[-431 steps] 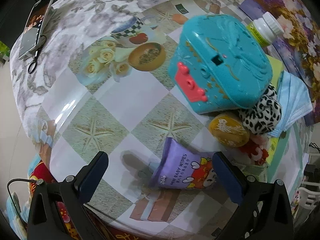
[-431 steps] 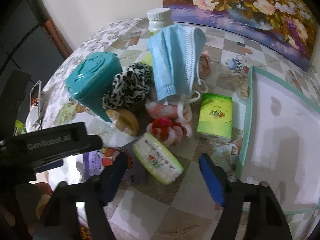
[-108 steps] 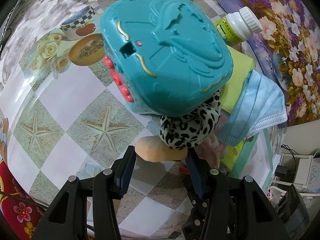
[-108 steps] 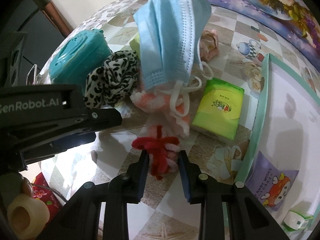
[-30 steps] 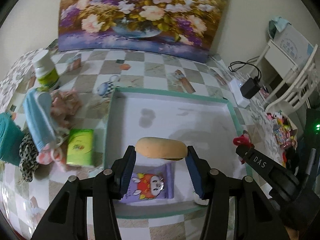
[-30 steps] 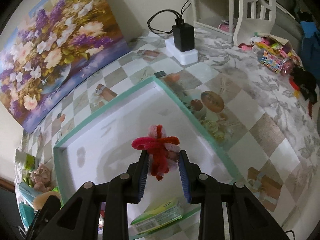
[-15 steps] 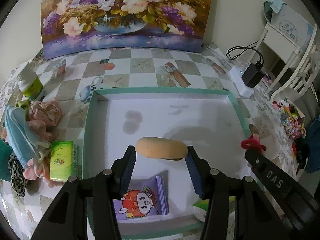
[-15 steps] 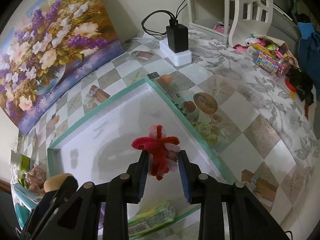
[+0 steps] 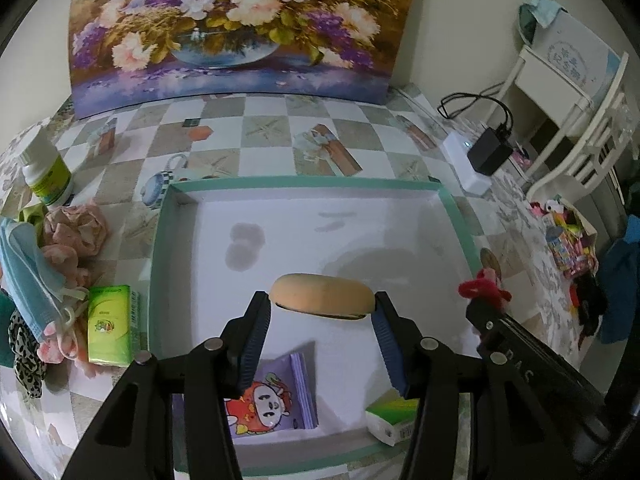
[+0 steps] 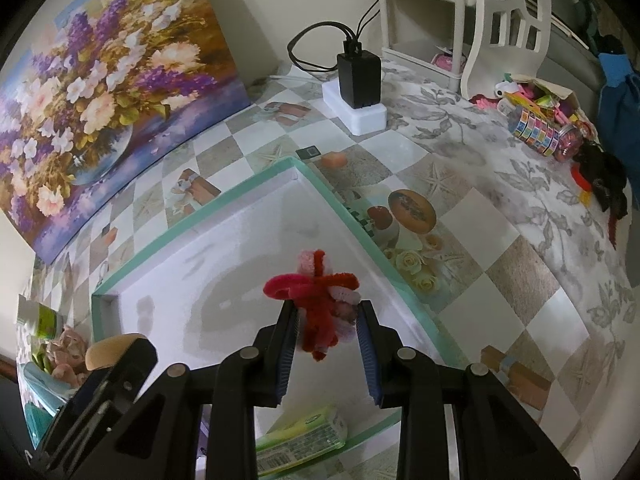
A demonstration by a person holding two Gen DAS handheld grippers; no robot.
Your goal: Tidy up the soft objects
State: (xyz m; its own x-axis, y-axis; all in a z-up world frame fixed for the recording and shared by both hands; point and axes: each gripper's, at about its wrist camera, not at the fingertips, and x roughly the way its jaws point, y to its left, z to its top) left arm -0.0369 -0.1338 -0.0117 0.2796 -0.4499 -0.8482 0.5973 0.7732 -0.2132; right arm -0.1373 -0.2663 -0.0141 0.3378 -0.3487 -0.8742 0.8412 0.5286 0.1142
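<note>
Both claws hang over a shallow white tray with a teal rim [image 9: 448,198]. Farthest left in the left wrist view, outside the tray, lie a leopard-print fabric scrunchie [image 9: 24,354], a pale blue pleated face mask [image 9: 24,268] and a green rectangular tissue pack [image 9: 110,326], the pack just beside the tray's left wall.

Next comes the left gripper [image 9: 322,308], its jaws opening. A tan, bun-shaped soft sponge [image 9: 322,296] spans the gap between the blue ribbed pads; its ends meet the tips on both sides, and it sits above the tray floor with its shadow beneath. Below the left finger, on the tray floor, lies a purple flat packet of baby wipes with a cartoon face [image 9: 272,396]. Near the right finger, in the tray's near corner, lies a white-and-green wrapped tissue pack [image 9: 390,414].

Further right, over the tray's right side, the right gripper [image 10: 327,320] is narrowed onto a red and pink fuzzy chenille-stem bundle [image 10: 320,300]. Its pads press the bundle from both sides, and the looped ends stick out above the fingertips.
</note>
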